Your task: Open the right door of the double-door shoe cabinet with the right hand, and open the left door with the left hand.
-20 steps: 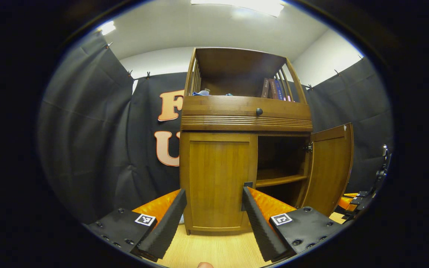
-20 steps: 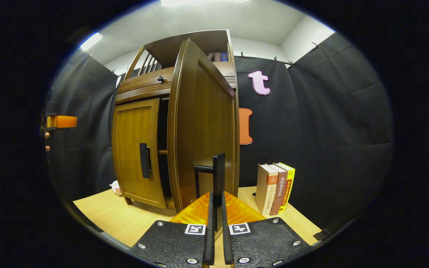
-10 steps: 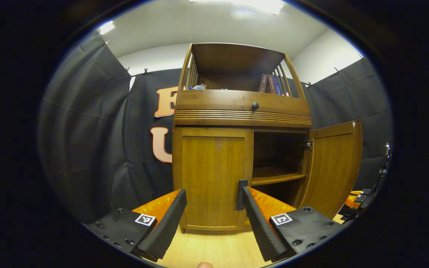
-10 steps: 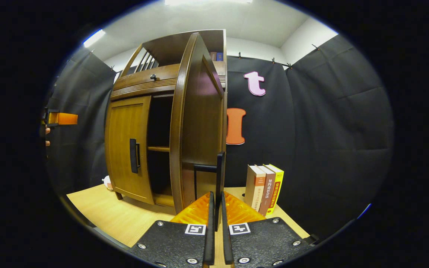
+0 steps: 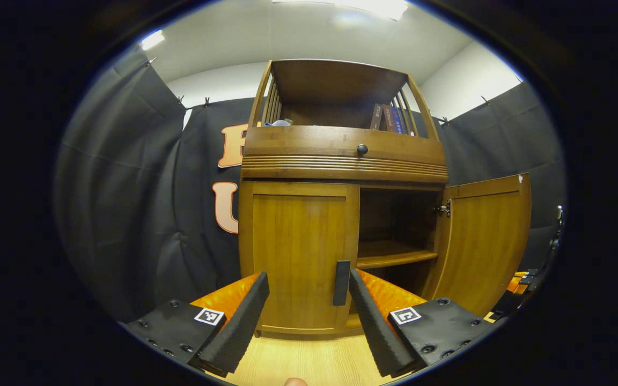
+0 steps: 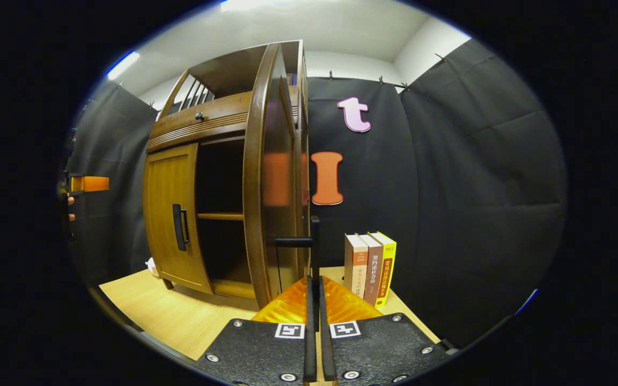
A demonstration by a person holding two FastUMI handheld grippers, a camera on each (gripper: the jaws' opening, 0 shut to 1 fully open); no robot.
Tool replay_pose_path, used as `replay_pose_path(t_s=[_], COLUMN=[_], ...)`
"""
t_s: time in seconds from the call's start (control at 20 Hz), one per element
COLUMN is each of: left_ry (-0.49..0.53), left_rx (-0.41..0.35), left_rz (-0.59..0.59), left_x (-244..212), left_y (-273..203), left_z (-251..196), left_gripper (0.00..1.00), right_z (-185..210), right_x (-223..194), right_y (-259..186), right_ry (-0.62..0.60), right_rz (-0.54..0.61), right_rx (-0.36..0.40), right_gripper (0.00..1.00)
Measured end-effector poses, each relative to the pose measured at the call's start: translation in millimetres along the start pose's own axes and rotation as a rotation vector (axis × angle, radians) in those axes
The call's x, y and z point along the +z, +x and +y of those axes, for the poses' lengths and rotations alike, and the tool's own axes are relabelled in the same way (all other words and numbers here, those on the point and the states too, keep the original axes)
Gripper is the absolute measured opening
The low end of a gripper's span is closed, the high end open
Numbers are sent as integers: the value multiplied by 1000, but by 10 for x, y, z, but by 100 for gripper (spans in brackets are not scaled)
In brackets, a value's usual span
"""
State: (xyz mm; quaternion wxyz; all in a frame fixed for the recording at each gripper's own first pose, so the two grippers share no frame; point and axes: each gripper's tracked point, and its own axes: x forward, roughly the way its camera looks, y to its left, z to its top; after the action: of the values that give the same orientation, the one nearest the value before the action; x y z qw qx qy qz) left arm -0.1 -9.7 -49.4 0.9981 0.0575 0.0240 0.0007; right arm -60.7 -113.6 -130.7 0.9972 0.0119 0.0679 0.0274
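Left gripper view: wooden tabletop (image 5: 309, 362), black-draped booth.

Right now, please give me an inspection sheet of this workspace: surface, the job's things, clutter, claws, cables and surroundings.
Surface: light wooden tabletop, cabinet stands on it.
Job's things: right door swung wide open; left door shut, its handle free.
Clutter: three books upright beside the cabinet; more books on the top shelf; small pale item by the cabinet's foot, too small to tell.
Claws: left claw open, short of the left handle; right claw shut on the right door handle.
Cables: nothing seen.
Surroundings: black cloth wall, white ceiling.
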Motion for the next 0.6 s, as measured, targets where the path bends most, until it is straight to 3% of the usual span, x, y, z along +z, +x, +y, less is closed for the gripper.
replay_pose_path(t_s=[0.05,0.2,0.25,0.3,0.35,0.55,0.6], left_ry=[0,12,19,27,33,25,23], left_rx=[2,11,16,21,31,50,54], left_rz=[6,13,12,10,9,0,2], left_x=[-19,-59,-70,-74,-102,-176,-207], left_y=[26,98,124,148,174,330,386], left_z=[-14,-48,-58,-70,-65,-119,-137], left_gripper=[94,94,99,94,96,94,94], right_z=[-27,-124,-155,-183,-208,-250,-252], right_x=[-2,-25,-26,-32,-24,-43,-39], right_y=[9,-10,-14,-19,2,-6,-37], right_ry=[8,24,27,27,25,36,33], right_rz=[0,-3,-4,-5,-6,-6,-7], right_rx=[7,23,31,36,40,58,58], right_gripper=[3,3,3,3,3,14,8])
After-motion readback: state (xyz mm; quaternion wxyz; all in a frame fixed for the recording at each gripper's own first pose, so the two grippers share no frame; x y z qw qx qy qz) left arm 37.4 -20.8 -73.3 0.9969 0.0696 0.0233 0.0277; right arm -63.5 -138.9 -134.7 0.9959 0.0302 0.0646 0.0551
